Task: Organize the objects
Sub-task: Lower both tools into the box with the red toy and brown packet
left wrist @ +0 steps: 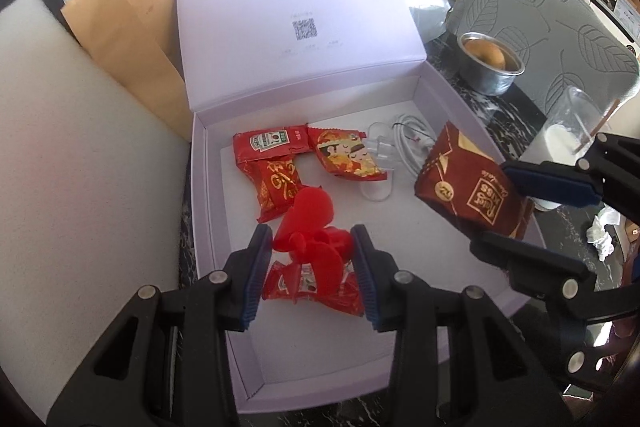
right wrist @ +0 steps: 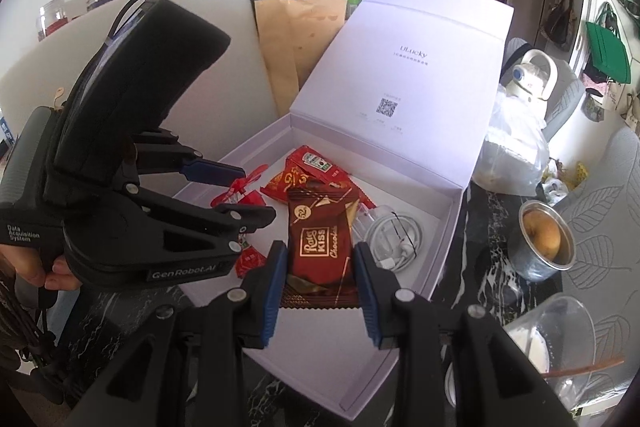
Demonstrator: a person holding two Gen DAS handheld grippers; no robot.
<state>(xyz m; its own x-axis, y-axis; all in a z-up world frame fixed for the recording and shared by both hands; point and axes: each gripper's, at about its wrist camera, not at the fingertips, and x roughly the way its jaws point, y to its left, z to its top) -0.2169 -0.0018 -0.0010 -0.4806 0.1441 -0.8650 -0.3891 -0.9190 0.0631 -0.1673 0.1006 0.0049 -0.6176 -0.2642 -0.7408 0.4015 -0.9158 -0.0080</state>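
Note:
An open pale lilac box (left wrist: 444, 107) with its lid up stands on the dark marble table; it also shows in the right wrist view (right wrist: 440, 251). My left gripper (left wrist: 312, 259) is shut on a red plastic fan propeller (left wrist: 312, 227) and holds it over the box's near left part, above a red packet (left wrist: 320, 291). My right gripper (right wrist: 320, 287) is shut on a dark red chocolate packet (right wrist: 320, 243), held above the box's right side; the packet also shows in the left wrist view (left wrist: 468, 183). Red snack packets (left wrist: 272, 163) and a coiled white cable (left wrist: 408, 139) lie inside.
A metal cup with a bun (left wrist: 490, 67) and a clear plastic cup (left wrist: 572, 139) stand right of the box. Brown paper bags (left wrist: 136, 39) and a white foam board (left wrist: 72, 155) lean at the left. A plastic bag (right wrist: 512, 155) sits behind the box.

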